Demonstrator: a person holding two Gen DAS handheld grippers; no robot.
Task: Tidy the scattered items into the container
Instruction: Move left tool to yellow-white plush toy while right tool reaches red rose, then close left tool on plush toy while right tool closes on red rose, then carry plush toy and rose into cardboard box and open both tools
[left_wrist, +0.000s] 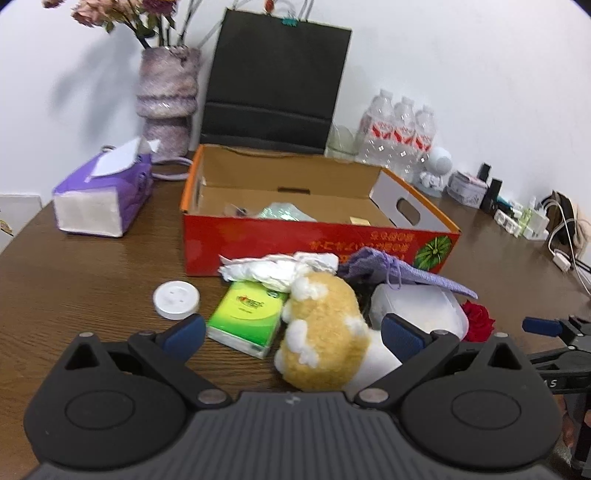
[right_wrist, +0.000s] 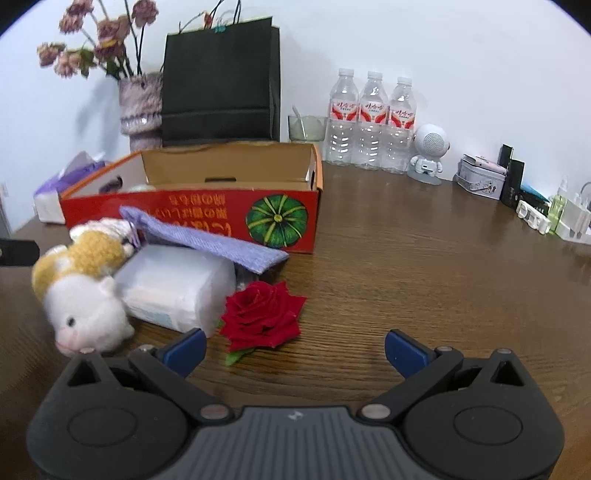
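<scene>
Spread wide, left gripper (left_wrist: 291, 334) straddles the plush toy (left_wrist: 321, 332); closing could nudge the tissue pack (left_wrist: 245, 319). Right gripper (right_wrist: 295, 347) gapes empty.

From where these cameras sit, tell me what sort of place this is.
Probably a home or small office, on a wooden table pushed against a white wall. A vase of dried flowers, three water bottles and a row of chargers and cosmetics along the wall suggest an everyday lived-in room rather than a lab.
</scene>
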